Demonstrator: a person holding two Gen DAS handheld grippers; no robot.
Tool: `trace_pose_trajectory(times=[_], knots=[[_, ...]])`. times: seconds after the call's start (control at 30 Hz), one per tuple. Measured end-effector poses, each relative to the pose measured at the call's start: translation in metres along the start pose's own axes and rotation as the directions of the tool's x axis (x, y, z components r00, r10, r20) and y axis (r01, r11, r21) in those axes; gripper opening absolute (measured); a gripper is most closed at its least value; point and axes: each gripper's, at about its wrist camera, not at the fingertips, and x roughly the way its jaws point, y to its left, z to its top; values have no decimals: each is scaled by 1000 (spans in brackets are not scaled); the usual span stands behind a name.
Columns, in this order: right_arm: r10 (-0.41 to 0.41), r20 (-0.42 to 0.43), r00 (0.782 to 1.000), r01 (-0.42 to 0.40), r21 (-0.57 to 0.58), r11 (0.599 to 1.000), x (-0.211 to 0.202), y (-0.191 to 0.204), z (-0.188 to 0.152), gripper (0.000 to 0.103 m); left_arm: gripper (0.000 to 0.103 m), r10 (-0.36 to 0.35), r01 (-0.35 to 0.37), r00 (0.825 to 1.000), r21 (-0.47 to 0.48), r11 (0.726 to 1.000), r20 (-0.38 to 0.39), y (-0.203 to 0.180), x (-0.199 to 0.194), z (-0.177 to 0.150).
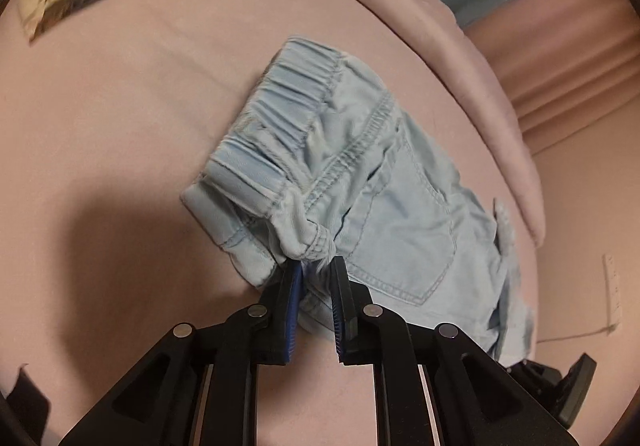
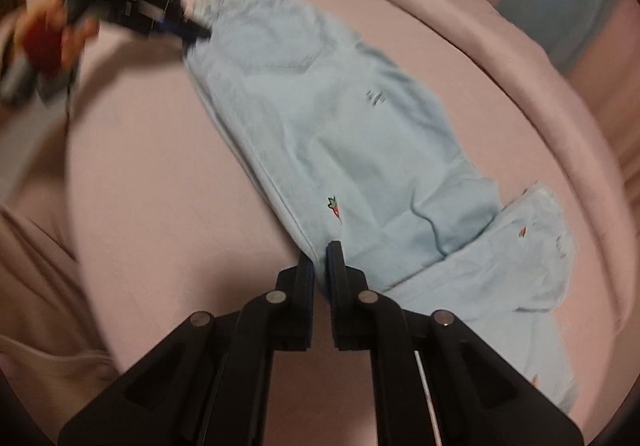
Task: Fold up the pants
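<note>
Stretching between both tongs, the pants (image 2: 320, 118) are pinched at waistband by left tongs (image 1: 316, 266), at hem by right tongs (image 2: 322, 250).

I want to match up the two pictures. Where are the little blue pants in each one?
Left wrist view: the pants fill the middle, waistband end nearest, bunched between the left gripper.
Right wrist view: the pants lie slantwise from top left to bottom right, side edge pinched in the right gripper.
Shared landmark: the back pocket, seen far off at the top in the right wrist view.
</note>
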Motion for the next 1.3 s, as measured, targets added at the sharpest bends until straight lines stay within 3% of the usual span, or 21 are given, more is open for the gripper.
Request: trace_pose_trajectory(times=[0.03, 0.17, 0.3, 0.37, 0.43, 0.5, 0.57, 0.6, 0.67, 0.73, 0.83, 0.93, 0.97, 1.07, 1.2, 1.23, 1.27, 1.3], knots=[[2, -26, 1000, -3, -7, 1000, 7, 2, -1, 10, 16, 27, -27, 1000, 44, 999, -11, -7, -6, 0], [68, -23, 997, -67, 43, 997, -5, -10, -6, 24, 42, 132, -125, 991, 197, 972, -23, -24, -34, -15], [186, 70, 980, -196, 212, 957, -36, -45, -20, 32, 43, 140, -134, 990, 285, 949, 2, -33, -50, -26], [200, 122, 972, -228, 297, 927, -44, -65, -25, 34, 43, 106, -101, 994, 323, 941, 3, -57, -41, -25], [150, 161, 975, -207, 437, 875, -48, -99, -28, 34, 43, 55, -45, 998, 374, 926, -16, -81, -30, -27], [97, 169, 981, -177, 562, 808, -47, -132, -29, 35, 43, 16, 13, 998, 451, 892, -60, -115, -9, -32], [55, 181, 982, -167, 685, 709, -44, -173, -30, 37, 43, -31, 94, 992, 537, 838, -125, -157, 13, -44], [42, 177, 983, -158, 717, 679, -42, -186, -30, 37, 43, -45, 124, 988, 568, 814, -151, -173, 23, -50], [28, 116, 993, -108, 774, 624, -32, -219, -24, 39, 43, -54, 169, 978, 622, 765, -199, -208, 48, -62], [47, 44, 998, -63, 796, 602, -18, -238, -15, 40, 43, -64, 210, 968, 641, 738, -244, -232, 70, -71], [99, -48, 994, -19, 812, 583, 7, -261, -5, 41, 43, -65, 265, 947, 653, 710, -314, -258, 101, -80], [121, -126, 985, 23, 780, 626, 29, -282, 17, 40, 43, -13, 259, 939, 685, 681, -343, -271, 128, -88], [121, -151, 981, 37, 761, 647, 37, -289, 25, 41, 43, -4, 259, 937, 685, 680, -351, -275, 137, -90], [150, -181, 972, 39, 752, 658, 58, -303, 38, 42, 41, 2, 269, 928, 676, 686, -372, -280, 153, -92], [153, -239, 959, 66, 712, 699, 86, -307, 45, 41, 25, 0, 278, 926, 679, 679, -378, -280, 151, -97], [171, -249, 953, 65, 722, 689, 94, -308, 39, 27, 24, 0, 276, 927, 682, 678, -376, -281, 151, -98], [182, -251, 951, 61, 727, 684, 98, -308, 35, 1, 23, -3, 276, 928, 682, 677, -373, -280, 148, -98], [196, -245, 949, 50, 735, 677, 101, -306, 29, 3, 22, -6, 276, 929, 681, 678, -370, -280, 147, -99]])
